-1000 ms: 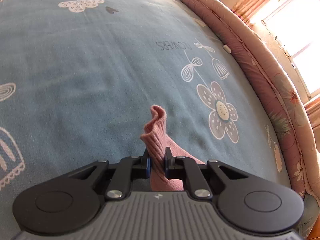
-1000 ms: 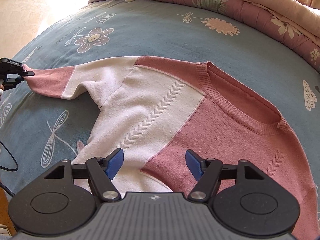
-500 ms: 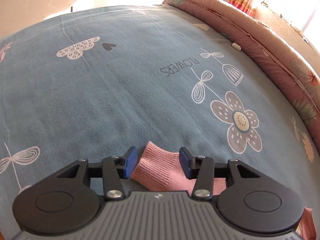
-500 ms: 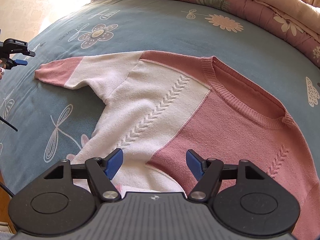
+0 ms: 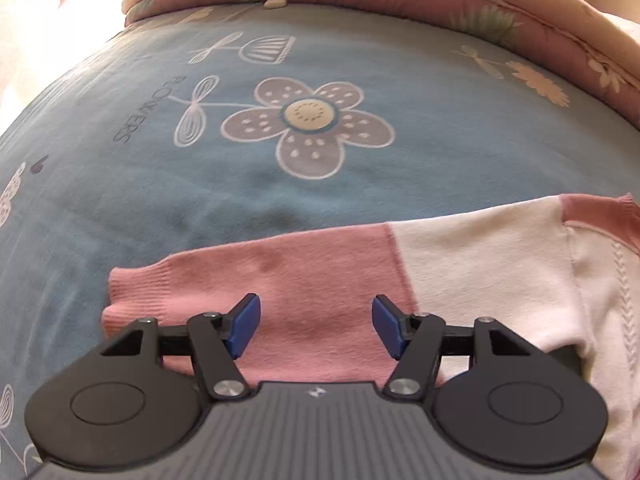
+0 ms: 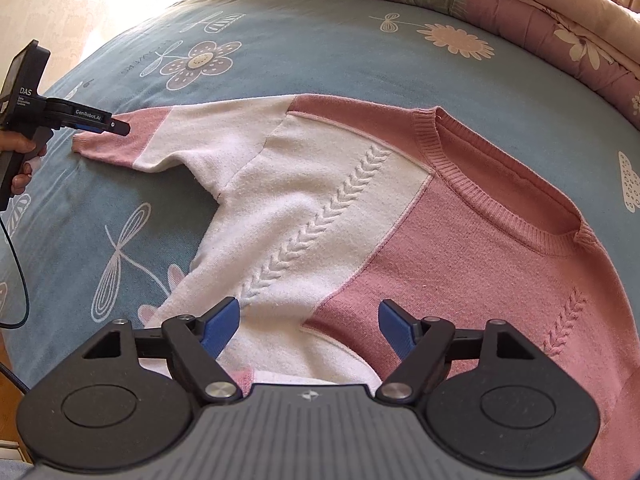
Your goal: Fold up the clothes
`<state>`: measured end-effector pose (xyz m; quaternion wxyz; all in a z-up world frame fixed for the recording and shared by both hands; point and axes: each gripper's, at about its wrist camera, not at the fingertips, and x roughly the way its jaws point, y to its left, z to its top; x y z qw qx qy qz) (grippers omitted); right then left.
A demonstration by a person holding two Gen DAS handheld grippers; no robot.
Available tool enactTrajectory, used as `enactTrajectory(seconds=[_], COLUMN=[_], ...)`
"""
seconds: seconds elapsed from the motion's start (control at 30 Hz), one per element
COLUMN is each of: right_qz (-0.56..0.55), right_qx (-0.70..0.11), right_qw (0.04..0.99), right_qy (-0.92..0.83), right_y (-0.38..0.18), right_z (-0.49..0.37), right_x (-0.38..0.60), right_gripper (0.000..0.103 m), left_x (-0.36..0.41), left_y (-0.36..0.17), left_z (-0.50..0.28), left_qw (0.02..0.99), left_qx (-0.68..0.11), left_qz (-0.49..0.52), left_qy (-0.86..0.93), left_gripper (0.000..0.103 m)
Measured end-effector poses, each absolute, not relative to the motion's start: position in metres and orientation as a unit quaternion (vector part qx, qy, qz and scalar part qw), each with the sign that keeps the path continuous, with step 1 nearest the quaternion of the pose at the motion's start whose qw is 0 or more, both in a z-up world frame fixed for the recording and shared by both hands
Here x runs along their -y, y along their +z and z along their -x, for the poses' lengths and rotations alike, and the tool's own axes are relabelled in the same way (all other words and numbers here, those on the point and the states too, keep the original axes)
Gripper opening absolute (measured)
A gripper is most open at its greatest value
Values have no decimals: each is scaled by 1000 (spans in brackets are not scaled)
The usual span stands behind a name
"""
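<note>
Left gripper (image 5: 316, 328): black linkage arms, blue pads, silver screws, ribbed grey housing; white "DAS" and "GenRobot.AI" lettering, dark trailing cable (image 6: 16, 264). Right gripper (image 6: 309, 326): identical build.

We see a bed with a blue-grey sheet (image 6: 320, 60) filling most of both views, printed with white line-art flowers, dragonflies and the word "FLOWERS" at left in the left wrist view. A pink and white sweater (image 6: 360, 220) lies flat directly on the sheet, front up, neckline toward the right of the right wrist frame. Its sleeve (image 5: 280, 272) stretches out flat to the left, pink cuff at the end, white section nearer the body. A folded pink floral quilt (image 6: 500, 4) sits along the top edge of both frames, on the sheet. A small pale oval object (image 5: 274, 2) rests at the quilt's lower edge; we can't tell what it is.
</note>
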<state>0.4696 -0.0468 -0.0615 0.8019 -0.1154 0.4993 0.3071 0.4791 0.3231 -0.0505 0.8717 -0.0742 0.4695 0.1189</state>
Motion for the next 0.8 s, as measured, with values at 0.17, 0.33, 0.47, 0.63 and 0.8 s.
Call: enactTrajectory(seconds=[0.17,0.33,0.47,0.63,0.8], right_qz=[93,69,49,4,-11], right_qx=[-506,-505,-513,-522,-509], right_qw=[808,818,822,823,831], right_qy=[288,267,242,225,225], right_y=[-62,-57,-62,-74,-71], right_z=[-467,-458,-444,-430,-425], right_x=[46,55,75,104,125], right_gripper=[82,83,84,85,85], left_x=[-253,-212,-210,-202,-177], left_y=[-46,-81,-91,-70,-93], left_z=[-515,-524,-501,-504,-512], left_qw=[888,869,868,865,832], left_qx=[-459,-486,-476,-486,-535], left_qz=[17,-74,-127,-107,-134], left_qy=[-16,-52,-64,-66,-56], left_gripper=[67,69,73,73,82])
